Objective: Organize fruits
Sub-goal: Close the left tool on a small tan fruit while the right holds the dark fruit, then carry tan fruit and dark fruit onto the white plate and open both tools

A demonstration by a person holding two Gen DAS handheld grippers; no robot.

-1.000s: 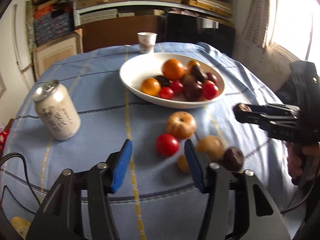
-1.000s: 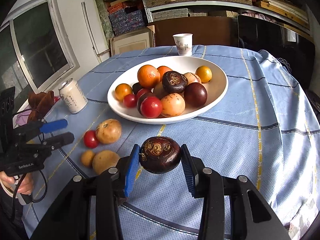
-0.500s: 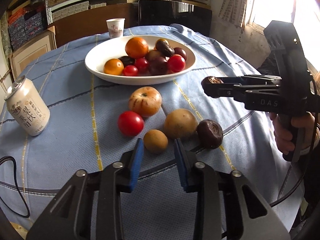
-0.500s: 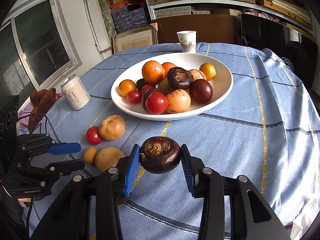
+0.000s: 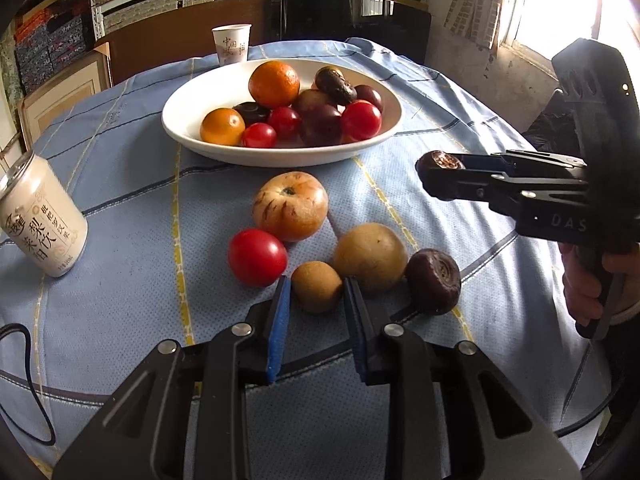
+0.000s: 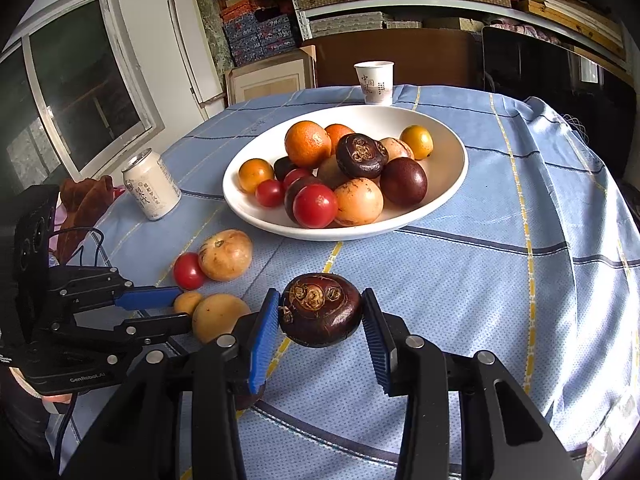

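A white bowl (image 5: 280,160) (image 6: 452,184) holds several oranges, tomatoes and dark fruits. In front of it on the blue cloth lie a tan ribbed fruit (image 5: 290,206), a red tomato (image 5: 257,256), a larger brown fruit (image 5: 370,256), a dark wrinkled fruit (image 5: 433,280) and a small brown fruit (image 5: 316,286) (image 6: 186,302). My left gripper (image 5: 315,292) (image 6: 176,310) is shut on the small brown fruit, its blue pad tips against the fruit's sides; the fruit rests on the cloth. My right gripper (image 6: 320,320) (image 5: 436,168) is shut on a dark brown round fruit (image 6: 320,312), held above the cloth.
A drink can (image 5: 42,224) stands at the left and a paper cup (image 5: 231,44) behind the bowl. A black cable (image 5: 24,360) loops at the near left edge. A person's hand (image 5: 584,292) holds the right gripper's handle. Shelves and boxes stand behind the table.
My left gripper's jaws have narrowed from wide apart. It has come down and forward, and the small brown fruit now sits between its pad tips. The right gripper has kept still with its fruit.
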